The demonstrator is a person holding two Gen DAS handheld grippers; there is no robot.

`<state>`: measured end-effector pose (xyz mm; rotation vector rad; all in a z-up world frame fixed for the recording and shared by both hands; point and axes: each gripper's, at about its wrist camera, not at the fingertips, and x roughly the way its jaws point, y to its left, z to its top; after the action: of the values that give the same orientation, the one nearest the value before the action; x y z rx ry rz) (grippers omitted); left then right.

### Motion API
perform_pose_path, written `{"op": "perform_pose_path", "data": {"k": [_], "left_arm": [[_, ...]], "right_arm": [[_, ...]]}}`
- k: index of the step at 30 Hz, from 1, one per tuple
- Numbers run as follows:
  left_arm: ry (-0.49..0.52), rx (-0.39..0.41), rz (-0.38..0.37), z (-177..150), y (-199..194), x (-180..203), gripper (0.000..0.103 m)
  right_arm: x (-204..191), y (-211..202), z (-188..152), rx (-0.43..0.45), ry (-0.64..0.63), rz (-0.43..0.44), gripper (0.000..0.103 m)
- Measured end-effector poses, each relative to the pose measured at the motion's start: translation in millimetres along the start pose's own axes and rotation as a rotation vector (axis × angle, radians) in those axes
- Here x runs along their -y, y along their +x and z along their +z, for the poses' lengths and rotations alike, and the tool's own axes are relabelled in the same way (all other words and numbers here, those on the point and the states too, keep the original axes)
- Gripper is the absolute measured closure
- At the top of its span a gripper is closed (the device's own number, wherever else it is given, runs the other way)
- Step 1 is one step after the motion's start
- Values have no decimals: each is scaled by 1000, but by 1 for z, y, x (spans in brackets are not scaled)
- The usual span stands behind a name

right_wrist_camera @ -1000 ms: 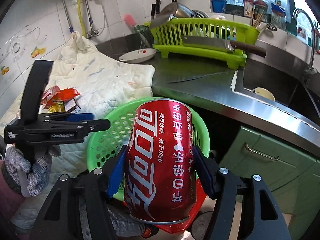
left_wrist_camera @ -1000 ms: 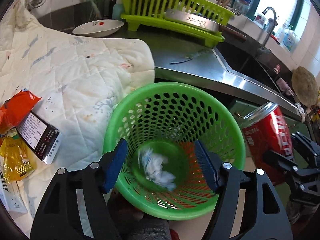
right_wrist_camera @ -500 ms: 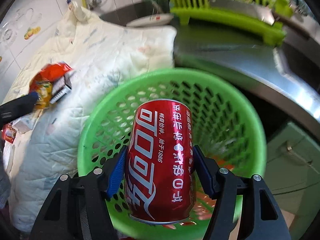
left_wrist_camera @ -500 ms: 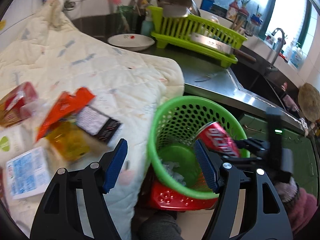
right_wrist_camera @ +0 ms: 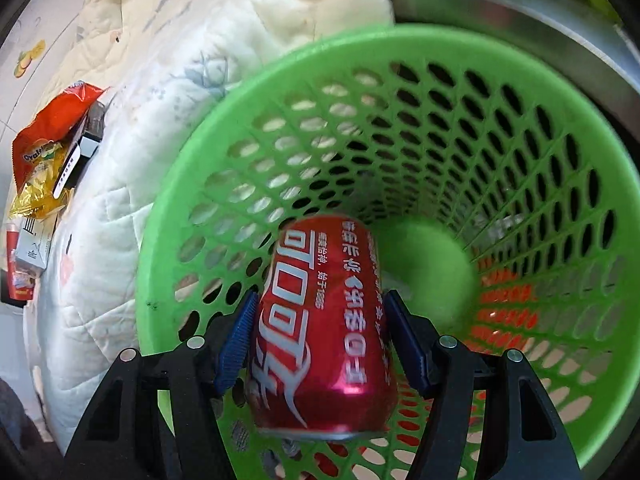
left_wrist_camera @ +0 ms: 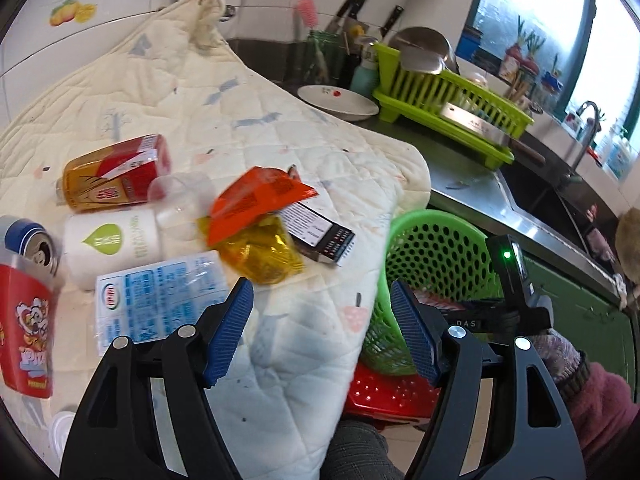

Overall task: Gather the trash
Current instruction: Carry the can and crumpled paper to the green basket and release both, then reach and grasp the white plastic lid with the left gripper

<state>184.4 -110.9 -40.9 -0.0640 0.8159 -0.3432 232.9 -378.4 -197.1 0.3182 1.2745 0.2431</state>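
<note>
My right gripper is shut on a red cola can and holds it inside the mouth of the green mesh basket, pointing down at its bottom. The basket also shows in the left wrist view, beside the quilt's edge, with the right gripper's body over it. My left gripper is open and empty above the cream quilt. On the quilt lie an orange wrapper, a yellow wrapper, a black-and-white box, a blue-and-white packet, a white bottle and an amber bottle.
A red cup and a blue-topped can stand at the left edge. A white bowl, a green dish rack and a sink sit on the steel counter behind. A red stool is under the basket.
My right gripper has lowered the cola can deeper into the basket. My left gripper has swung left from the basket to over the quilt and its trash.
</note>
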Motion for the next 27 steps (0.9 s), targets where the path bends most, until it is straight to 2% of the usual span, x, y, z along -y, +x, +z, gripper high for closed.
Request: {"op": "perform_pose_path", "data": {"k": [2,12,18,27], "left_arm": [[-2,12,12,-1,-6,-2,32],[-40,97,75,-8,-58,-38,29],[-75,141,138,-26,-105,-72,27],[-129,73,205,-74,-125,-124,27]], "right_arm": [[-2,1,1,-1,5,5,33],[-3,-21,-13,64,11,14,33],[-25,-59,-31,161,-34,-15,33],[-79,-105,-69,332,-122,-32,33]]}}
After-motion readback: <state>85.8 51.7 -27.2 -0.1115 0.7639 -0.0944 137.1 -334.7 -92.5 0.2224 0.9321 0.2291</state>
